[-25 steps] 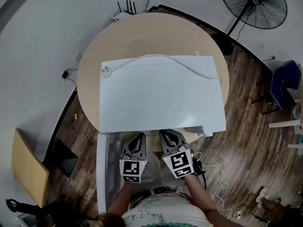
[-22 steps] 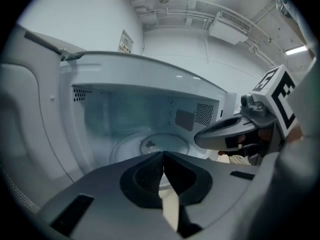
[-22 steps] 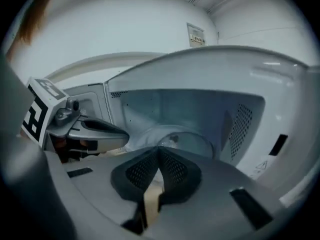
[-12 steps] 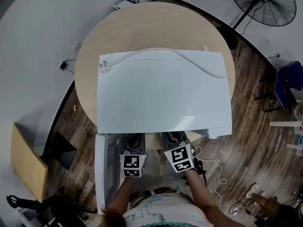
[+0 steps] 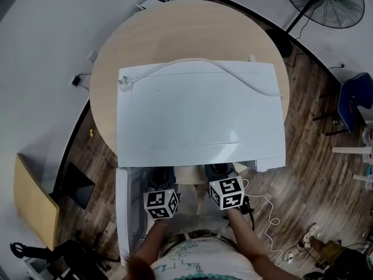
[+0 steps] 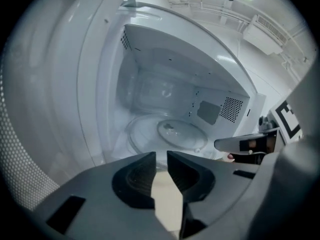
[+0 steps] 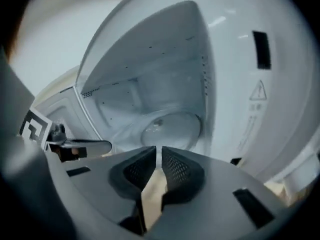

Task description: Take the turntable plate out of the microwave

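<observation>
The clear glass turntable plate [image 6: 167, 133] [image 7: 170, 128] lies flat on the floor of the open white microwave [image 5: 198, 112]. Both grippers hang side by side just before the cavity mouth, pointing in and down at the plate without touching it. The left gripper [image 6: 161, 156] [image 5: 164, 175] has its jaws a narrow gap apart and empty. On the right gripper [image 7: 159, 153] [image 5: 218, 172] only a thin slit shows, also empty. Both pairs of jaws have just been opening. In the head view the microwave's top edge hides most of the fingers.
The microwave door [image 5: 124, 209] stands swung open at the left, close beside the left gripper. The round wooden table [image 5: 192, 34] carries the microwave. A white power cord [image 5: 192, 63] lies across the microwave's top. A fan [image 5: 326, 2] and a blue chair [image 5: 356, 101] stand off to the right.
Both grippers have sunk and pushed in toward the cavity mouth, so the microwave's edge now covers more of their fingers. Their marker cubes have rolled.
</observation>
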The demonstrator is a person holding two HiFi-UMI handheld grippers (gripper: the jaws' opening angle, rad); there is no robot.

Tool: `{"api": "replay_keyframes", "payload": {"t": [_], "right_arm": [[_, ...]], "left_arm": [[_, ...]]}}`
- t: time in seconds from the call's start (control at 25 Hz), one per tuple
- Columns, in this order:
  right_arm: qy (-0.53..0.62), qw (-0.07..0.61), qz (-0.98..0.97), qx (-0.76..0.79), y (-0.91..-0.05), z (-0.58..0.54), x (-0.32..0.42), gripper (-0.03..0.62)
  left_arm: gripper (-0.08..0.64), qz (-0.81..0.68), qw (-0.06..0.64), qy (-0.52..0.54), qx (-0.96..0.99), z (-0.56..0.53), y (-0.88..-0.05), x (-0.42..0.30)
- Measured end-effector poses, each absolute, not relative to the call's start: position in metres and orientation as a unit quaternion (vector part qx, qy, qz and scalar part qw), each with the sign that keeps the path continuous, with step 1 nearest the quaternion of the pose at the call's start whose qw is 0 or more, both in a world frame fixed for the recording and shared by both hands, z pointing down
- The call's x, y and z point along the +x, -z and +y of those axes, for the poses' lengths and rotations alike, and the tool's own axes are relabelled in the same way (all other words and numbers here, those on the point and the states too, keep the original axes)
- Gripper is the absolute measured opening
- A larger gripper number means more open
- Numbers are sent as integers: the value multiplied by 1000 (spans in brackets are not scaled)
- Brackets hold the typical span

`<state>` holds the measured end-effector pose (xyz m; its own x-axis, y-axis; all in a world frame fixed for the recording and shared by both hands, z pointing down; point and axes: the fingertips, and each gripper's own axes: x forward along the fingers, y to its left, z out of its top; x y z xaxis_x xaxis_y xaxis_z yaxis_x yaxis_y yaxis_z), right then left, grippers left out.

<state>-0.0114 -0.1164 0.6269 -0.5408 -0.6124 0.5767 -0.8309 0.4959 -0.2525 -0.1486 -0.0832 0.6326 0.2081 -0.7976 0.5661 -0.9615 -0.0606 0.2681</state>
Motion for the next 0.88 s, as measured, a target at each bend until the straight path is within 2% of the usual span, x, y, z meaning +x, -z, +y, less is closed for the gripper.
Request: {"api": "replay_keyframes", "payload": {"t": [0.08, 0.32, 0.56, 0.76, 0.88], "right_arm": [[-298, 194, -825, 439, -632, -114, -5, 53], [-338, 200, -817, 422, -645, -104, -5, 161], [-373, 196, -814, 400, -648, -97, -7, 222], [-398, 183, -806, 398, -649, -96, -3, 244], [-410, 178, -802, 396, -649, -95, 0, 256]], "left_arm": [[141, -619, 331, -114, 703, -83, -636, -150], [252, -624, 427, -42, 653, -87, -653, -152], [264, -606, 517, 43, 604, -100, -665, -145], [262, -608, 538, 62, 580, -104, -671, -144], [238, -595, 555, 78, 575, -103, -670, -142]]}}
